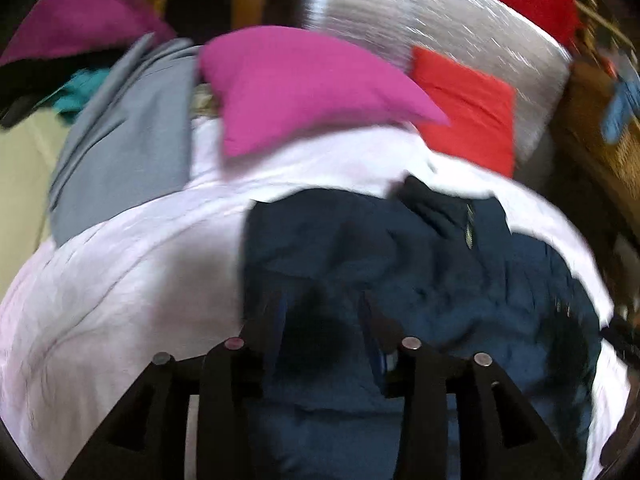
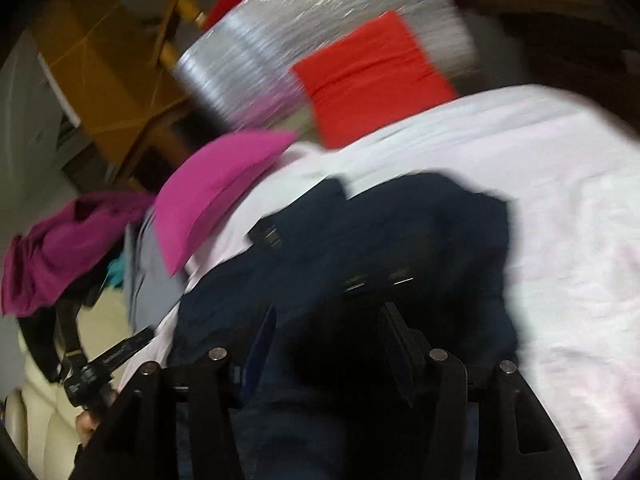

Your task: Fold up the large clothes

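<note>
Left wrist view: left gripper (image 1: 320, 312) points down over the navy jacket (image 1: 400, 248) lying on the white sheet (image 1: 120, 264), fingers spread, nothing clamped.

Right wrist view: right gripper (image 2: 332, 320) likewise spread above the jacket (image 2: 400, 232). Blur makes any lettering unreadable.

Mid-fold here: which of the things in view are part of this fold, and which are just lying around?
In the job: navy garment, white sheet it lies on, left gripper, right gripper.

Lying about: pink folded cloth, red folded cloth, grey cloth, magenta heap, silver mat.
</note>
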Available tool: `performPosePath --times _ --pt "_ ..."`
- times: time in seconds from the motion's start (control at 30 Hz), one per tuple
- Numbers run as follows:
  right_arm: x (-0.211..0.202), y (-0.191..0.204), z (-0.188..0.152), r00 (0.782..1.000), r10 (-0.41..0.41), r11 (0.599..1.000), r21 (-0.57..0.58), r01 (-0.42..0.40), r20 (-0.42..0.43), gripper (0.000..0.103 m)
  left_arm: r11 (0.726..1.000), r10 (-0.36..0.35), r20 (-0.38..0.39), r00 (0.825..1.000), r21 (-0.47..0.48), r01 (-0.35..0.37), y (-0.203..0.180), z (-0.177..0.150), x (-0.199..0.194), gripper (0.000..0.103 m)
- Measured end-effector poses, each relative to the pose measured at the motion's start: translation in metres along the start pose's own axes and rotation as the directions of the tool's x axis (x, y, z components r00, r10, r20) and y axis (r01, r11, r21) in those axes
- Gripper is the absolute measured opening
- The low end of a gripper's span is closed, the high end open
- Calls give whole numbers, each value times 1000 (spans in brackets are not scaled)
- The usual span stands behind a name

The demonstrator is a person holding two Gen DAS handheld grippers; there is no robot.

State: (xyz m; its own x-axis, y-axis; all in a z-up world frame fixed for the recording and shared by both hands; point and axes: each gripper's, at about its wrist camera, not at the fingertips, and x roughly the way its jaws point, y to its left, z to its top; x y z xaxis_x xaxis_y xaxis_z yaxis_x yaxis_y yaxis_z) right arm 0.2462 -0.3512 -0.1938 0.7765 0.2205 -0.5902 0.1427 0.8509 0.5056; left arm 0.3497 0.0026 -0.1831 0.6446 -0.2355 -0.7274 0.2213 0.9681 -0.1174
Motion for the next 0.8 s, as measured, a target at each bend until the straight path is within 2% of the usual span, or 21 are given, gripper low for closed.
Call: performPosePath --times 0.03,0.13,0.2,0.27,0.37,0.4,0.5,0.57,0.67,0.7,0.77,0.8 --pt "9 4 -2 1000 2 1000 -8 -3 -18 51 1000 11 -26 1000 29 -10 -5 -3 5 51" --pt "43 0 -22 988 -58 998 -23 56 -143 51 993 99 -167 981 75 -88 -6 -16 41 59" --pt "56 -17 -37 970 -85 996 -11 85 -226 38 997 66 -175 982 43 -59 2 -16 45 61" --pt "52 -22 -42 973 -90 996 -24 87 -214 33 998 54 -182 982 20 -51 8 -16 38 60" --pt "45 -20 -35 969 -87 996 -1 89 -233 33 999 44 -183 982 -3 -45 12 -16 34 60" --pt "43 -17 -31 971 -75 997 -2 76 -228 36 999 45 -182 982 -3 -46 12 -15 32 60" --pt "32 5 -22 987 -2 1000 -28 -2 -163 36 999 48 -147 988 -3 -49 13 -9 20 60" --pt "30 19 -22 988 34 998 -50 -41 -150 36 999 46 -113 992 -7 -47 15 -6 10 60" --pt "48 33 -32 979 41 995 -80 -58 -200 36 997 64 -98 993 -32 -67 20 -4 6 60" --pt "58 34 -39 970 30 995 -83 -52 -241 36 995 82 -112 990 -42 -87 23 -4 10 60" --pt "80 29 -49 951 -19 996 -91 -9 -307 36 988 133 -183 974 -53 -145 32 -9 27 60" --pt "86 29 -48 952 -21 996 -87 -6 -305 36 987 132 -203 970 -62 -148 35 -11 33 61"
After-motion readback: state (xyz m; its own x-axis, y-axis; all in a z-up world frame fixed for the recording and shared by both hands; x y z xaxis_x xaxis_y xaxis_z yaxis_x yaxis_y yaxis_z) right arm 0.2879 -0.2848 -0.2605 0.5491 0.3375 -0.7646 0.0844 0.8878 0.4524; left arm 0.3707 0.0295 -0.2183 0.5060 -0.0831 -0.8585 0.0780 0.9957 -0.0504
